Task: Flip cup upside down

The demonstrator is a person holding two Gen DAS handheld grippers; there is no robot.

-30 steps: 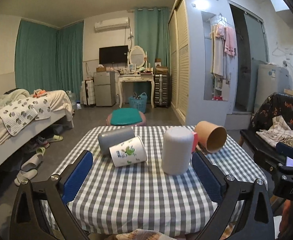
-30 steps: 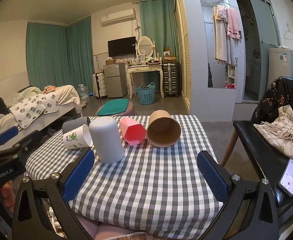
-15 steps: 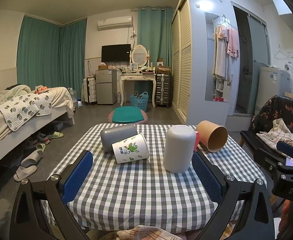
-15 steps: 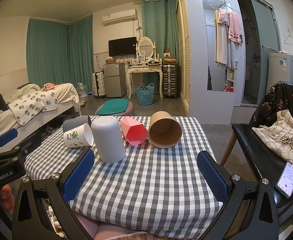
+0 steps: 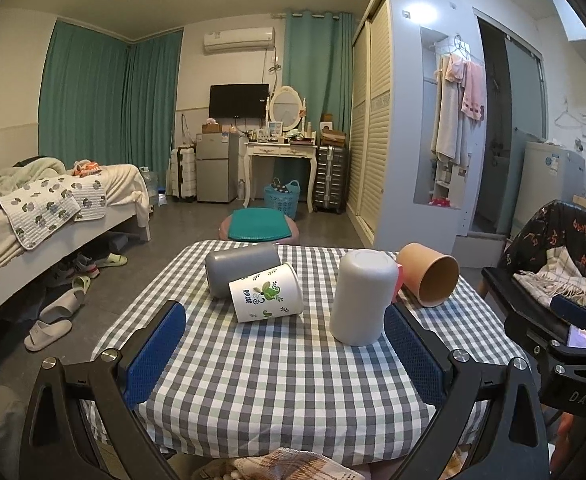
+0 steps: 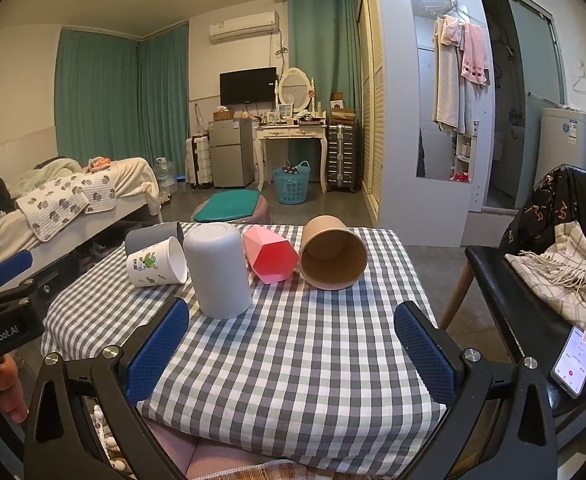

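Several cups are on a checked tablecloth. A light grey cup stands upside down. A white cup with a green print, a dark grey cup, a pink faceted cup and a brown paper cup lie on their sides. My left gripper is open and empty, short of the cups. My right gripper is open and empty near the table's front.
A black chair with a blanket stands right of the table, with a phone beside it. A bed is on the left. A stool with a green cushion is behind the table.
Both grippers have drifted slightly, so the cups sit a little lower and closer in both views. The cups have not moved. Both grippers stay open.
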